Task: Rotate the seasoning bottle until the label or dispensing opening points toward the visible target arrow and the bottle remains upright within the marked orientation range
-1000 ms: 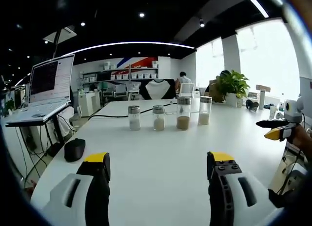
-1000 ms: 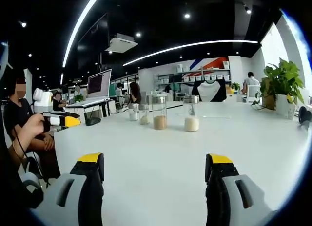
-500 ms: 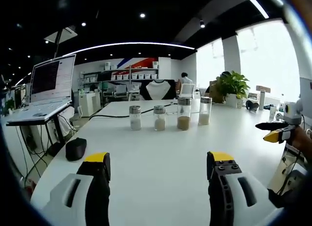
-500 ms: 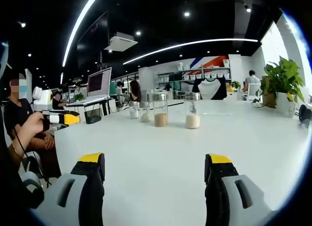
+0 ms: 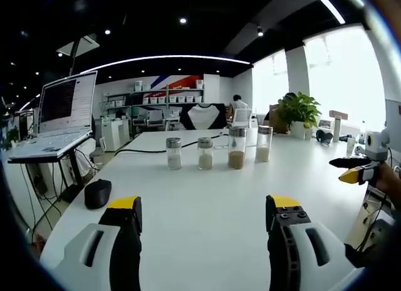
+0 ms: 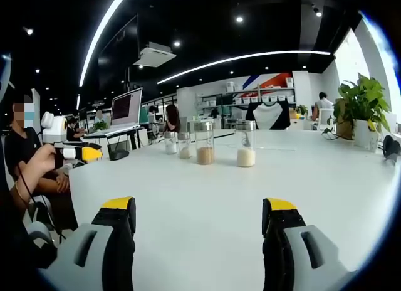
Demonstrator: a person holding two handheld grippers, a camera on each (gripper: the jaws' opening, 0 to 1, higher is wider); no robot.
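White table (image 5: 207, 203) — four bottles (image 5: 236, 147) upright; office shelves (image 5: 166, 96) behind.

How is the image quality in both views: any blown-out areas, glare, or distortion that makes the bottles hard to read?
Left gripper view: the windows at right are blown out white, the ceiling is dark, and fisheye bends the ceiling light strip; the four bottles are sharp but small. Right gripper view: similar curvature, the table is evenly lit without hard glare, and labels on the bottles are too small to read.
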